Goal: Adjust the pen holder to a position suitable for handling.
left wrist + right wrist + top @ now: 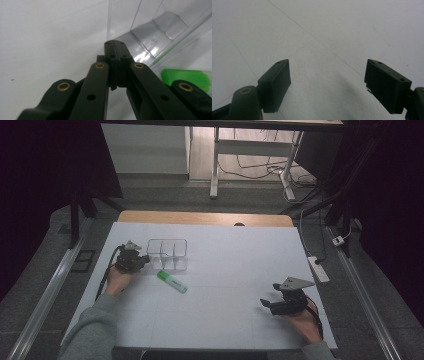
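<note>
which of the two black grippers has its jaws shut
The left gripper, beside the clear plastic divided box; the right gripper has its jaws wide apart.

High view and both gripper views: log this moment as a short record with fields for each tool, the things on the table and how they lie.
left tool: jaws shut, tips at the left end wall of the clear divided box; whether they pinch the wall cannot be told
right tool: jaws open, nothing between them, over bare white sheet
clear divided box: upright, compartments look empty
green highlighter: lying flat on the white sheet, just in front of the box, apart from both tools
</note>
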